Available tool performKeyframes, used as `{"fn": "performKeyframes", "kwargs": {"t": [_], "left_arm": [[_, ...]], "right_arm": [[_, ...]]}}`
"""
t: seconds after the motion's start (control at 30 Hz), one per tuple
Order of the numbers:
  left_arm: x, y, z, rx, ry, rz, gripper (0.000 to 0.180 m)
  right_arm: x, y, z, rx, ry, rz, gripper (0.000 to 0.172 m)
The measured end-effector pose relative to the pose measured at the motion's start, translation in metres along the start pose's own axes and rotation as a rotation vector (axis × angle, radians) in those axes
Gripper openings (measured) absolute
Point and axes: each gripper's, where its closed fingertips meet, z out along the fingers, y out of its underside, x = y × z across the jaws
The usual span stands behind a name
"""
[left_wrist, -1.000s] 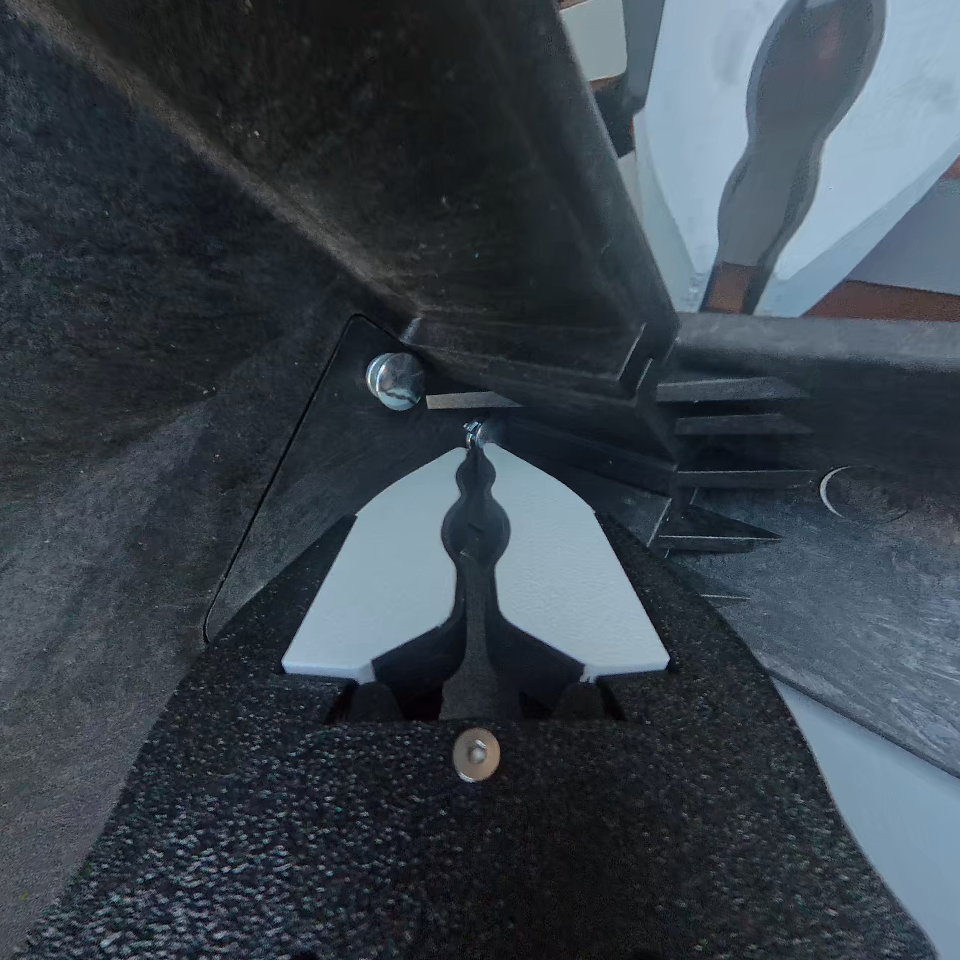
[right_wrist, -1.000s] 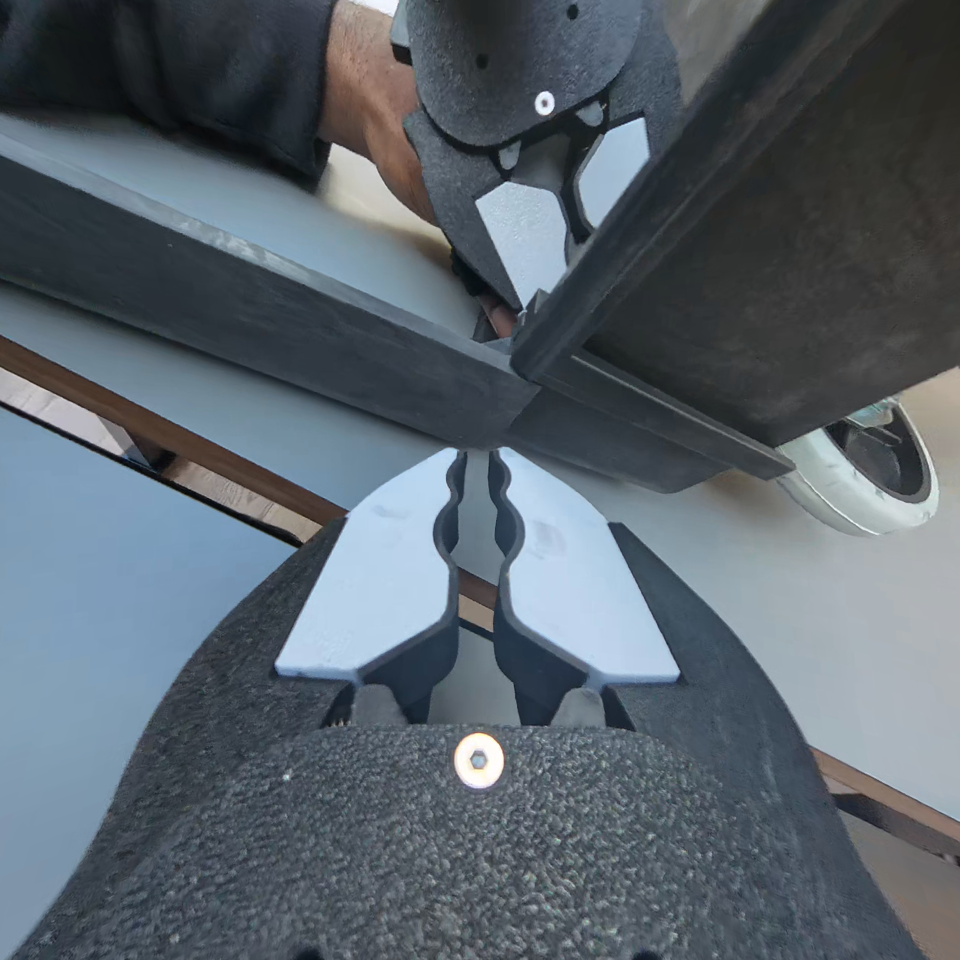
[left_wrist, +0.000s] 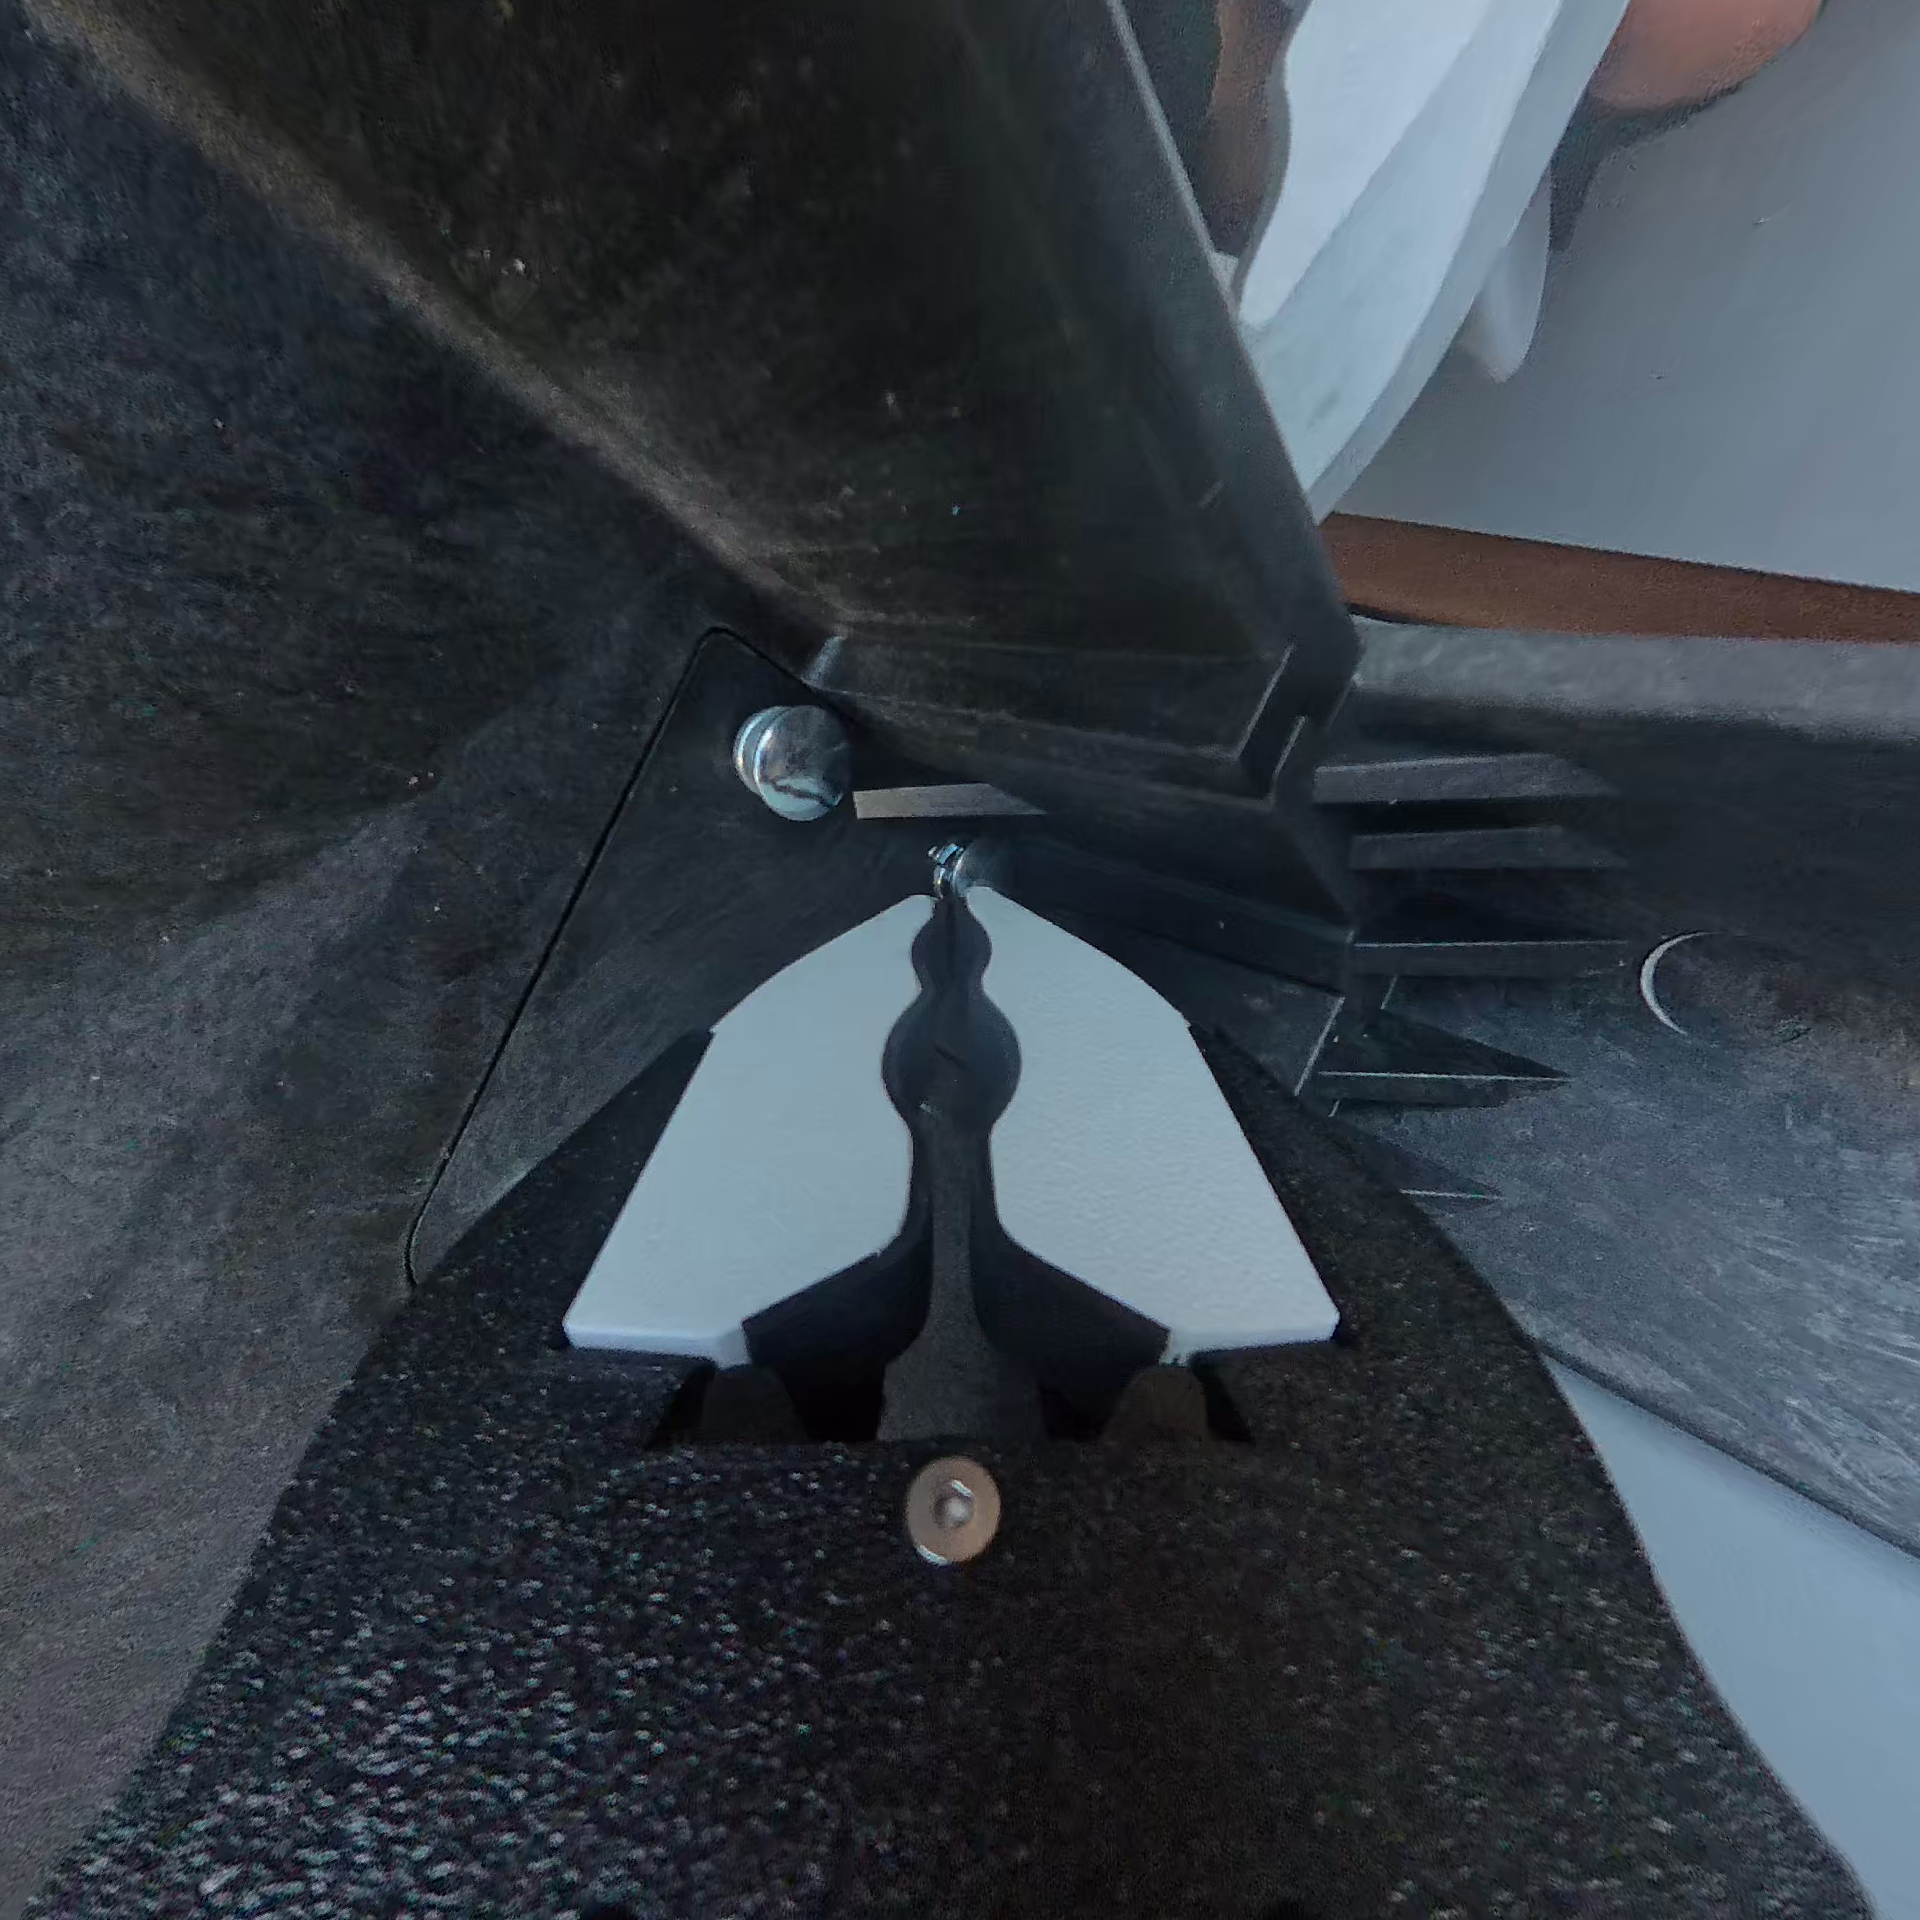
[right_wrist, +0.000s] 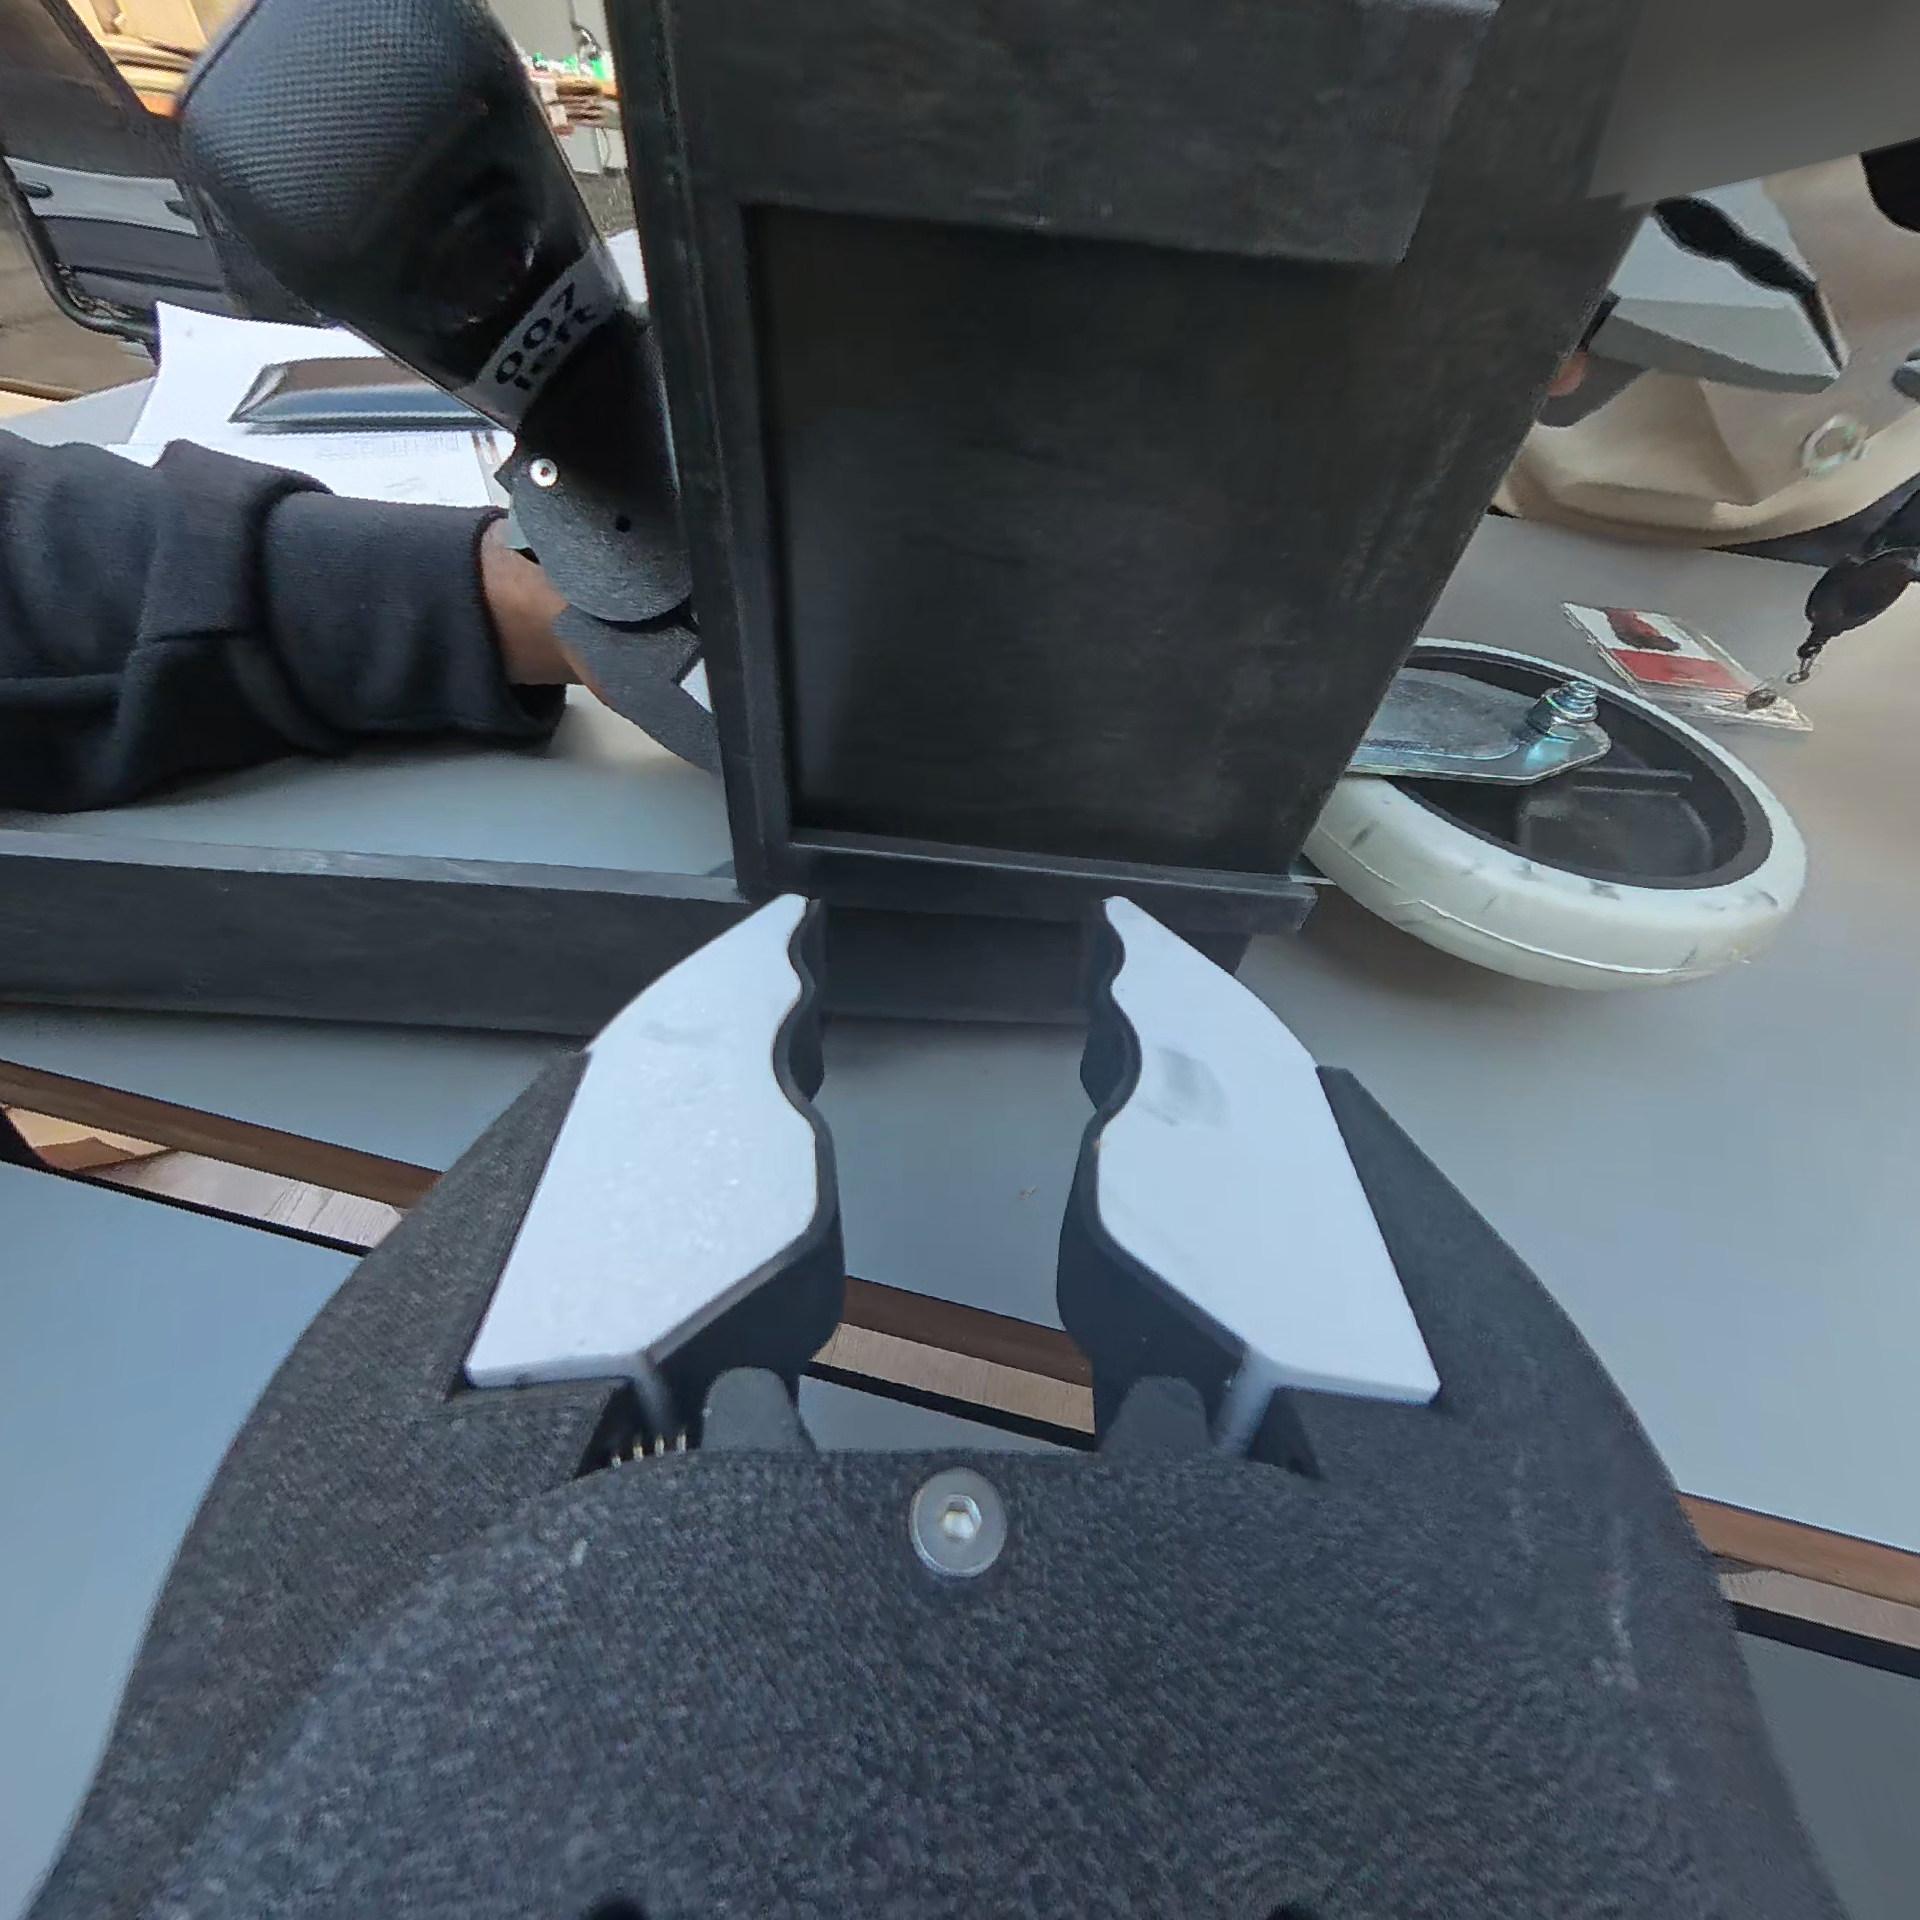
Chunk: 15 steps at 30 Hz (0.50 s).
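In the left wrist view my left gripper (left_wrist: 951, 912) is shut, its tips against a small silver bolt (left_wrist: 954, 868) on a black frame. A larger silver bolt (left_wrist: 790, 764) sits on a black triangular plate (left_wrist: 644, 987) to the upper left. In the right wrist view my right gripper (right_wrist: 951, 935) is open. Its fingertips (right_wrist: 727, 966) stand on either side of the low foot (right_wrist: 951, 961) of an upright black box part (right_wrist: 1039, 520). The left gripper (right_wrist: 592, 520) shows behind that part, held by a hand with a dark sleeve (right_wrist: 208, 603).
A long black beam (right_wrist: 312, 914) lies on the grey table (right_wrist: 1558, 1195). A white caster wheel (right_wrist: 1558, 862) with a metal bracket (right_wrist: 1475, 727) lies to the right. A card (right_wrist: 1683, 675) and keys (right_wrist: 1860, 582) lie beyond. Papers (right_wrist: 260, 353) lie at the far left. My hands' fingertips stand some 5 cm from each other.
My right gripper has opened wide and swung round to face the black box part squarely, its tips now beside the foot. My left gripper has stayed shut at the small bolt.
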Motion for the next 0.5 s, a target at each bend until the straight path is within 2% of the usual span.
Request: {"fn": "performKeyframes", "kwargs": {"t": [0.2,0.5], "left_arm": [[-0.0004,0.0,0.0,0.003,-0.003,0.0,0.0],[-0.0006,0.0,0.0,0.003,-0.004,0.002,0.0]], "right_arm": [[-0.0018,0.0025,0.0026,-0.021,0.031,-0.061,0.043],[-0.0007,0.0027,0.0021,-0.021,0.033,-0.057,0.042]]}}
